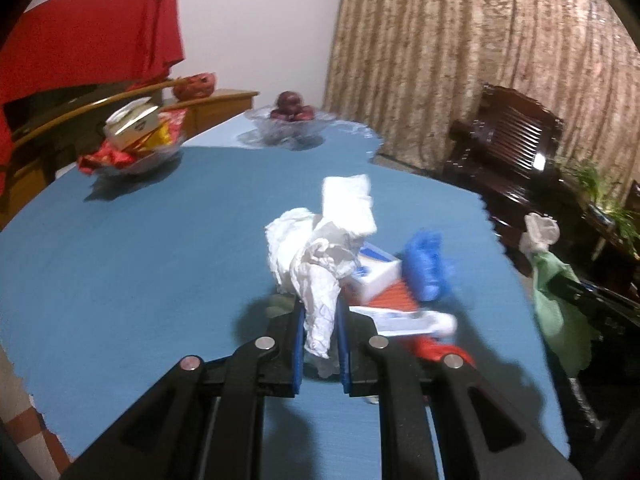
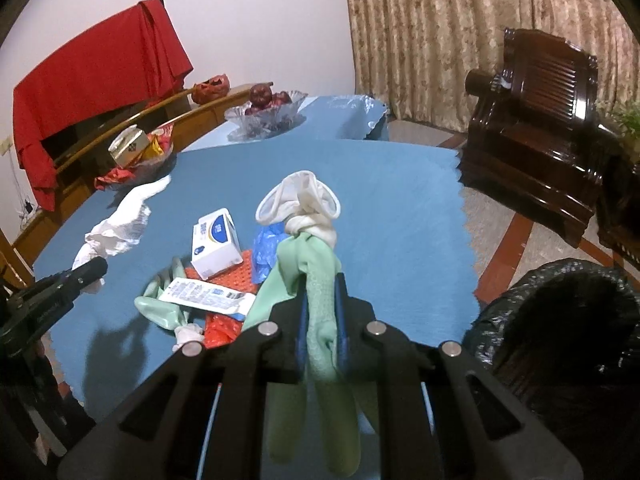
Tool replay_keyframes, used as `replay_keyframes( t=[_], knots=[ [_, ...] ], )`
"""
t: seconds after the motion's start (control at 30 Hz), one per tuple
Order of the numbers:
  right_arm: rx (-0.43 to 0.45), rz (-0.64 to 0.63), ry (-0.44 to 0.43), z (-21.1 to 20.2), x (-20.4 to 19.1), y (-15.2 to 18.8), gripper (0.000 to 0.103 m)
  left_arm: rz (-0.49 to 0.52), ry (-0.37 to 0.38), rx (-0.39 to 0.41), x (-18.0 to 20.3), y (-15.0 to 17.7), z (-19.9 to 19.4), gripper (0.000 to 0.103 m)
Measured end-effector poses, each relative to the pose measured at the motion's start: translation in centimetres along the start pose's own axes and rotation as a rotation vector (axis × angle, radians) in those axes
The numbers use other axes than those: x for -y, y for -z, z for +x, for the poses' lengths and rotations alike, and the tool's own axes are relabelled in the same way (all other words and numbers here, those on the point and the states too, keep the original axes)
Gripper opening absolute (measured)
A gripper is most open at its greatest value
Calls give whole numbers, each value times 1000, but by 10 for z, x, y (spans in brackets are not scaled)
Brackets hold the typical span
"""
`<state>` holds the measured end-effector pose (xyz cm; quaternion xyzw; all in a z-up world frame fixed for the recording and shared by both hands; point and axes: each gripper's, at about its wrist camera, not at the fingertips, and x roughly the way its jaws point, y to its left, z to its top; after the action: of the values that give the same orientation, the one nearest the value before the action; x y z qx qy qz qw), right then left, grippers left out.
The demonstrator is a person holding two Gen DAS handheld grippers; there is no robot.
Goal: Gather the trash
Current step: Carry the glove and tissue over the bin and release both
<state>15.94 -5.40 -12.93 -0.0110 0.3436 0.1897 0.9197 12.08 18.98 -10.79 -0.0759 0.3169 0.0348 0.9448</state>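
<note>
My left gripper is shut on a crumpled white paper towel, held up above the blue table. My right gripper is shut on a pale green rubber glove with a white cuff, also lifted; the same glove shows at the right of the left wrist view. On the table lie a white and blue carton, a crumpled blue plastic piece, a red-orange mesh sheet, a white printed packet and a second green glove.
A black-lined trash bin stands at the lower right beside the table. A glass bowl of snacks and a glass bowl of red fruit sit at the far side. A dark wooden armchair is off to the right.
</note>
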Motion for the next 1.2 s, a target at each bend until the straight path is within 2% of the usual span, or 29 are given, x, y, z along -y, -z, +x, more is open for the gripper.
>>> replay_keyframes(
  t=[0.53,0.87,1.2],
  knots=[
    [106,59,80,-77,43,7,11,121,183,17,98,-6,-18,14],
    [130,120,214,-128,95,26,11,221,329,2,180,-3,-18,14],
    [104,190,334,-164,150,59,11,306,456,-51,251,14,-9,14]
  ],
)
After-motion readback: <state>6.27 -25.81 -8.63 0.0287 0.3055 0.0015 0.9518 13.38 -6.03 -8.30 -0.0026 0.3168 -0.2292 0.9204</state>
